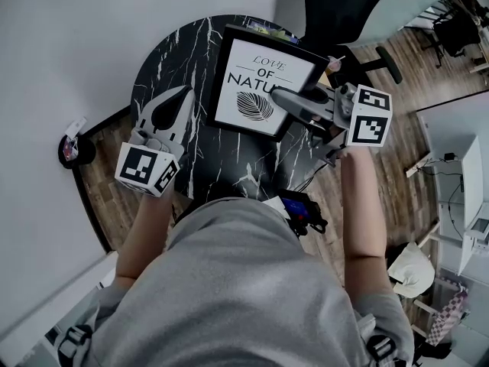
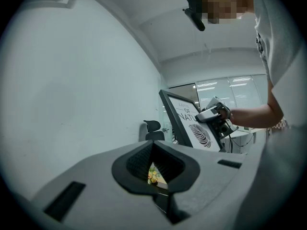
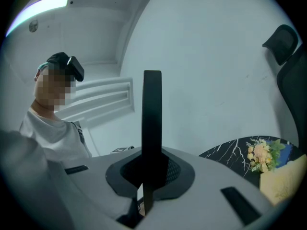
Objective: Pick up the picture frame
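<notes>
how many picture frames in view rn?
1. The picture frame is clamped edge-on in the right gripper, over the black table. No other shows, though the torso hides part of the table.

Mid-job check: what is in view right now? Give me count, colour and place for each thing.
Frame: one, black rim, white print, tilted over the table.
Table: one, round, black with white veins, under the frame.
Chair: one, black, beyond the table.
Flowers: one bunch, pale pink and green, on the table.
Gadget: one, blue, with cables, by the table's near edge.
Left tongs: one, grey, shut, empty, over the table's left side.
Right tongs: one, grey, shut on the frame's right edge.
</notes>
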Demonstrator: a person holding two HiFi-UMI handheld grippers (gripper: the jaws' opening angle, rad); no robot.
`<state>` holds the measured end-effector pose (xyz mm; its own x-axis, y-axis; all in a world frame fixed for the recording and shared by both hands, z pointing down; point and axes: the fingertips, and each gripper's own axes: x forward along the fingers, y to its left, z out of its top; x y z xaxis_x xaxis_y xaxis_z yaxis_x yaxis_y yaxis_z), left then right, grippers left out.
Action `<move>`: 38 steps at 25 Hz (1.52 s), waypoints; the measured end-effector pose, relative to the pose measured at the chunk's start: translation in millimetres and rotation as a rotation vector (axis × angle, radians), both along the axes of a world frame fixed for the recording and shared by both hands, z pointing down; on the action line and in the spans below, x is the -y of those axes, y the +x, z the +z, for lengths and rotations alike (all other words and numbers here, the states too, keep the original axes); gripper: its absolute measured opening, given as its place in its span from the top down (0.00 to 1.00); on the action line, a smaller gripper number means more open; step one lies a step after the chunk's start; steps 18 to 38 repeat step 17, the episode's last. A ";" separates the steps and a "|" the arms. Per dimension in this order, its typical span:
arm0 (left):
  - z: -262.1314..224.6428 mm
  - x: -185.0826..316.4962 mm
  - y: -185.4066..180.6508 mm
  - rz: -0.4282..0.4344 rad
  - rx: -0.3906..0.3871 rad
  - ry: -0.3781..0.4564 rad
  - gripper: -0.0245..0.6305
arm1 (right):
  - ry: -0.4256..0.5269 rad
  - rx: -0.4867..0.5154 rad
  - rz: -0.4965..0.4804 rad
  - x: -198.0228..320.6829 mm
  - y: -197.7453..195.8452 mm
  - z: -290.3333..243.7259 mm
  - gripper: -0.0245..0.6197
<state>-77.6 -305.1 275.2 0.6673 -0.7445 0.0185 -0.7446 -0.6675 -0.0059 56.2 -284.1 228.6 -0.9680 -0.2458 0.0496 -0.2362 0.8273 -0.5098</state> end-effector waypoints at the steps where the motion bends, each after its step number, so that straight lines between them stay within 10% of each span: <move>1: -0.4 0.2 -0.2 -0.001 -0.001 0.000 0.95 | -0.001 0.001 0.001 0.4 0.1 -0.3 0.92; 38: -0.7 3.4 2.9 0.008 -0.010 0.007 0.95 | -0.006 -0.013 0.008 1.8 2.2 4.2 0.92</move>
